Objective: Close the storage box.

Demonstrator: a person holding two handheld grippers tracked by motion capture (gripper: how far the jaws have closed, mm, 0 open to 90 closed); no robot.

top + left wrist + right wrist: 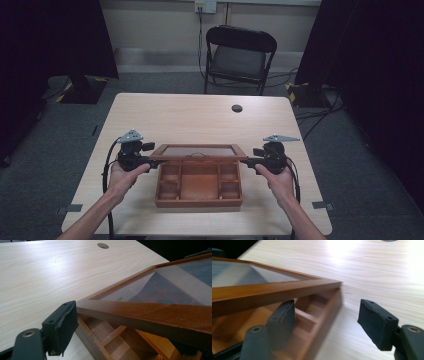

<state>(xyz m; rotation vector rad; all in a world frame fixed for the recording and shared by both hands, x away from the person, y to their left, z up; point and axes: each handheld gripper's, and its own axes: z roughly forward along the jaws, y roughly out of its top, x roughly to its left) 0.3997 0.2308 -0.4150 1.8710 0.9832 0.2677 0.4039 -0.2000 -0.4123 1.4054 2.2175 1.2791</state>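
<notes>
Hiding the left gripper [120, 322]'s far finger: raised glass lid [160, 312].

We saw a wooden box [199, 188] sitting near the table's near edge, roughly centred left to right. Brown wood, shallow, divided into compartments: small ones down the left and right sides, a larger one in the middle. Its glass-paned lid [198, 151], framed in the same wood, stood raised, hinged along the far side, tilted up over the open tray.
</notes>
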